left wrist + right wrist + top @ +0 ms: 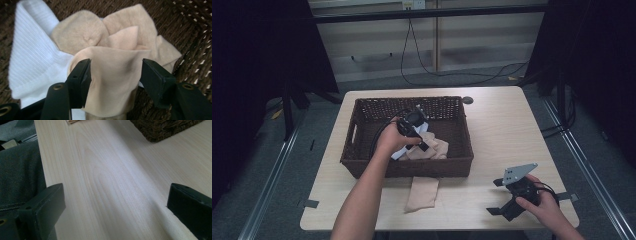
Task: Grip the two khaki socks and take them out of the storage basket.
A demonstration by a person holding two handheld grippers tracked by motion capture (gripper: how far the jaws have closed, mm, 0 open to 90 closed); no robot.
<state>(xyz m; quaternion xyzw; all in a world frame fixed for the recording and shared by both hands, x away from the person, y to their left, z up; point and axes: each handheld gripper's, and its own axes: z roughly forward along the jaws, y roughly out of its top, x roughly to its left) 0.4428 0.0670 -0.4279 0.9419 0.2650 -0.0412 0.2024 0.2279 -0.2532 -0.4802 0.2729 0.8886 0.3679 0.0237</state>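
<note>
A light wooden table [502, 130] stands on a grey floor [597, 165]. Near the far edge of the table there is a small dark round cap [468, 100]. Black tape [310, 203] marks its near left corner. Black cables [447, 75] lie on the floor behind the table, before a pale wall [482, 35].

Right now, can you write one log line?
left gripper: open around beige sock in basket | right gripper: open over table

Left gripper [424, 131] jaws apart, angled down; right gripper [502, 197] wide, low
</note>
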